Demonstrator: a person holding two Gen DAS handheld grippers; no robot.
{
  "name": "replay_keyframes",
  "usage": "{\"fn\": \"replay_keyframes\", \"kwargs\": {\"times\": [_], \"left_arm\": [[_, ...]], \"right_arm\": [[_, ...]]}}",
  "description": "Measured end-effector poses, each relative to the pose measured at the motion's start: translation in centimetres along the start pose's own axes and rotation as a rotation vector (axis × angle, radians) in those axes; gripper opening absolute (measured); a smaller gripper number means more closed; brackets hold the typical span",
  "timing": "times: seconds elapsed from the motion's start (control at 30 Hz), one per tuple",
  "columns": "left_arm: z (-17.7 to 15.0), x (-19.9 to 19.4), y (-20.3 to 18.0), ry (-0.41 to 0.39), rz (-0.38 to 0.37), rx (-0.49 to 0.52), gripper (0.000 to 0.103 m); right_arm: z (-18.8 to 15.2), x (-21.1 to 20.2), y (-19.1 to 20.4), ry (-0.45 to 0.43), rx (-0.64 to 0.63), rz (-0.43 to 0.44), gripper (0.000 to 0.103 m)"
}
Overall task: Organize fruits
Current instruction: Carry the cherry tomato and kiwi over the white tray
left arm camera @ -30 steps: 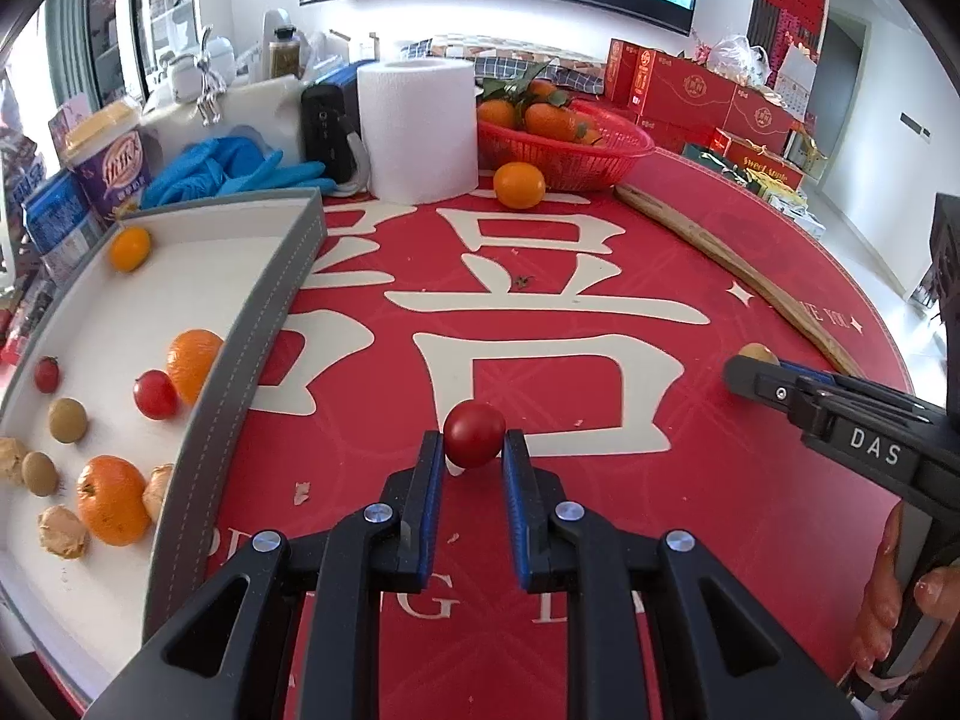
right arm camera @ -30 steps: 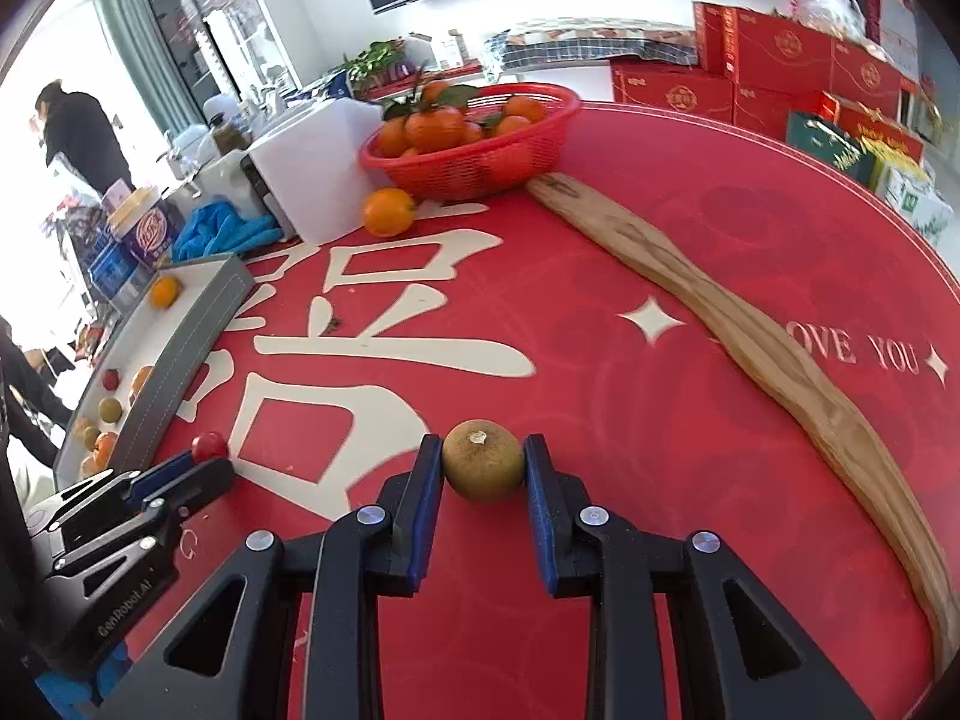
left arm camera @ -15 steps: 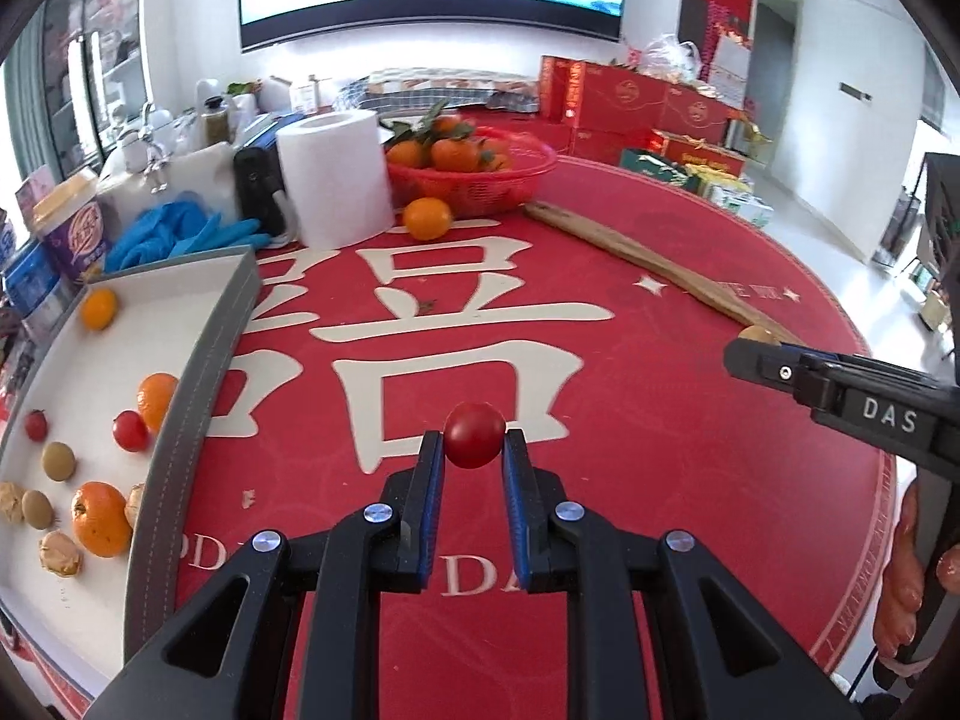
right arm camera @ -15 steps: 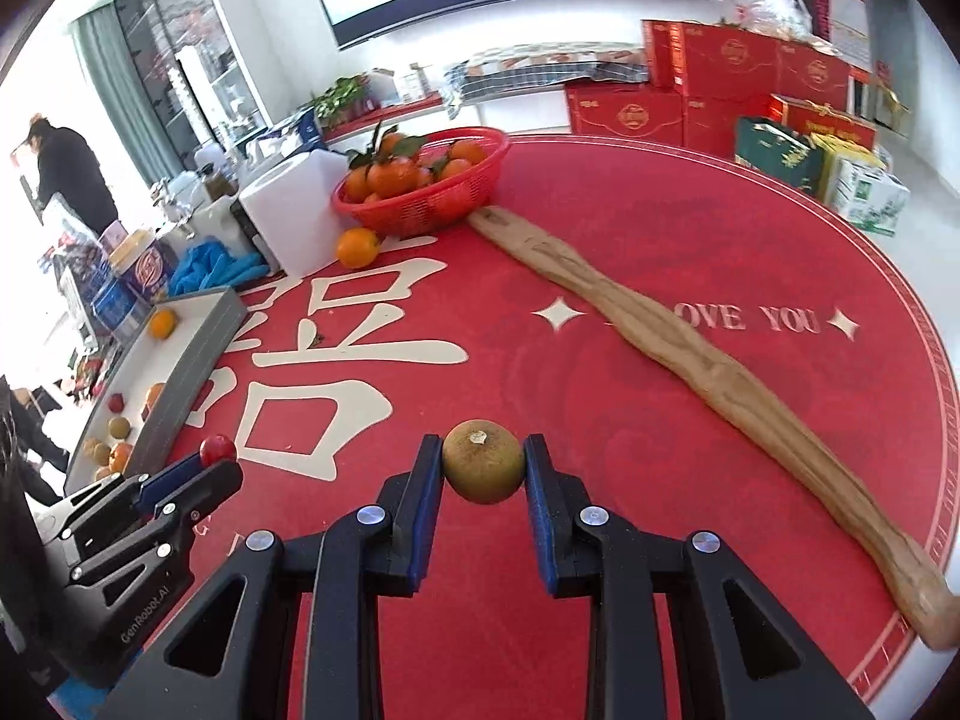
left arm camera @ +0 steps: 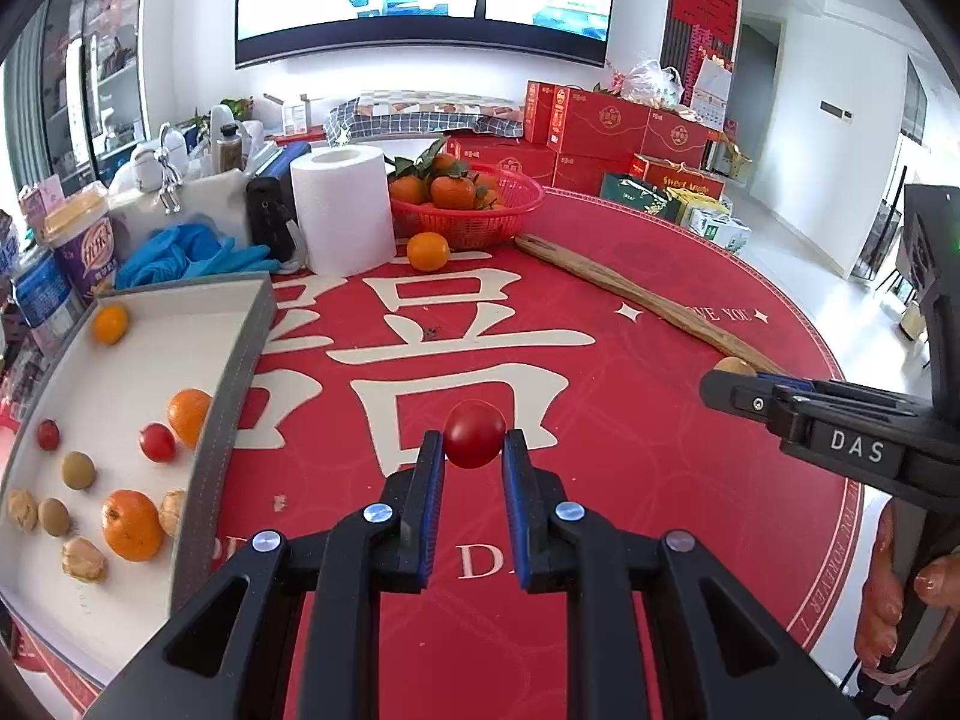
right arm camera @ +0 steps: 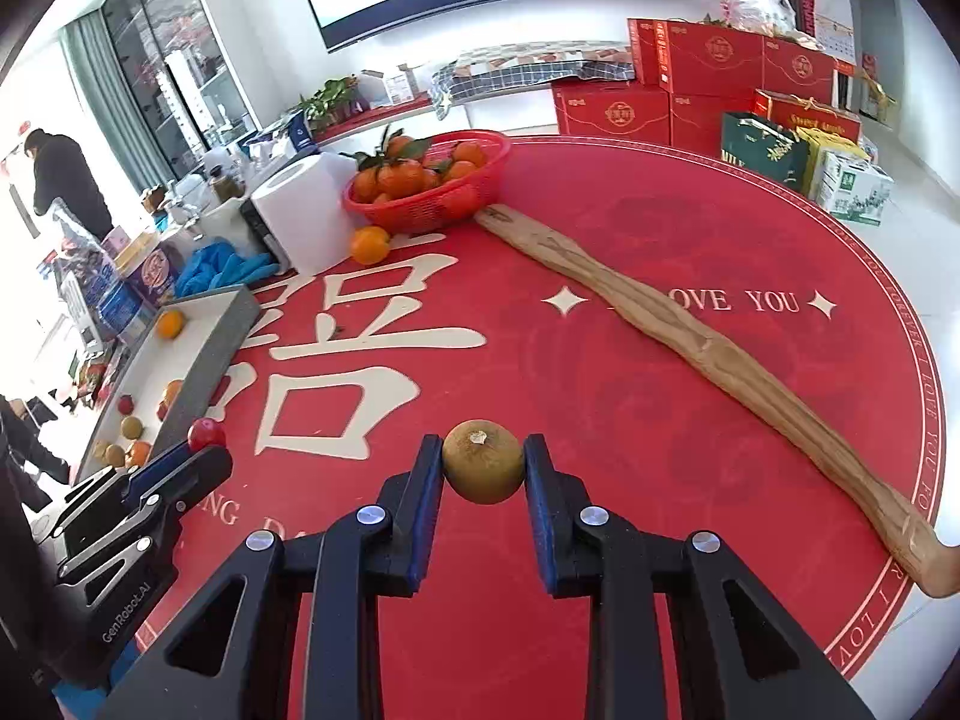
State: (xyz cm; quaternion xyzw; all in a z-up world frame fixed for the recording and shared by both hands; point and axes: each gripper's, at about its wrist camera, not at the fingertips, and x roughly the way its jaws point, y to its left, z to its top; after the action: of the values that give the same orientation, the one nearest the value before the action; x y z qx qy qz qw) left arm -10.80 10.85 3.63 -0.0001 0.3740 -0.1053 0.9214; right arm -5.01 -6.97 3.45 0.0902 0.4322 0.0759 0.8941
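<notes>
My left gripper point(left arm camera: 474, 456) is shut on a red cherry tomato point(left arm camera: 474, 433) and holds it above the red tablecloth. My right gripper point(right arm camera: 483, 468) is shut on a brown-green round fruit point(right arm camera: 483, 461), also held above the table. A white tray with a grey rim point(left arm camera: 225, 402) lies to the left and holds oranges, cherry tomatoes, brown-green fruits and walnuts. The tray also shows in the right wrist view point(right arm camera: 210, 354). The right gripper appears at the right of the left wrist view point(left arm camera: 738, 381); the left gripper appears at the lower left of the right wrist view point(right arm camera: 204, 450).
A red basket of tangerines point(left arm camera: 474, 216) stands at the back, a loose orange point(left arm camera: 427, 251) before it. A paper roll point(left arm camera: 343, 210), blue gloves point(left arm camera: 186, 255) and cups stand at the back left. A long wooden stick point(right arm camera: 690, 348) lies across the right side.
Both grippers have risen higher above the table with their fruits held; the views now look down on the table from farther up and back.
</notes>
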Motion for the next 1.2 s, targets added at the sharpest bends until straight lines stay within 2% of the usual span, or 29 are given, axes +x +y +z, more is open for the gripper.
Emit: {"fn": "replay_keyframes", "kwargs": {"times": [0.27,0.43,0.57,0.77,0.87,1.07,1.2], "left_arm": [[0.6,-0.7,1.3,-0.001,0.03,0.033,0.021],[0.7,-1.7,3.6,-0.017,0.068,-0.014,0.021],[0.6,-3.8,6.2,-0.067,0.135,-0.061,0.021],[0.1,-6.5,12.2,-0.106,0.28,-0.18,0.021],[-0.5,-7.1,15.2,-0.093,0.371,-0.23,0.021],[-1.7,-6.7,19.5,-0.029,0.453,-0.312,0.021],[-2.3,-5.6,20.8,0.017,0.466,-0.34,0.021]], "right_arm": [[1.2,-1.5,1.3,-0.035,-0.004,0.028,0.028],[1.8,-1.2,2.4,-0.02,-0.035,0.03,0.028],[2.2,0.0,4.2,0.016,-0.084,0.041,0.028],[3.7,2.5,9.7,0.057,-0.191,0.133,0.028],[4.0,3.7,13.1,0.071,-0.262,0.182,0.028],[4.2,6.3,20.5,0.115,-0.395,0.293,0.028],[4.3,7.6,24.0,0.138,-0.444,0.332,0.028]]}}
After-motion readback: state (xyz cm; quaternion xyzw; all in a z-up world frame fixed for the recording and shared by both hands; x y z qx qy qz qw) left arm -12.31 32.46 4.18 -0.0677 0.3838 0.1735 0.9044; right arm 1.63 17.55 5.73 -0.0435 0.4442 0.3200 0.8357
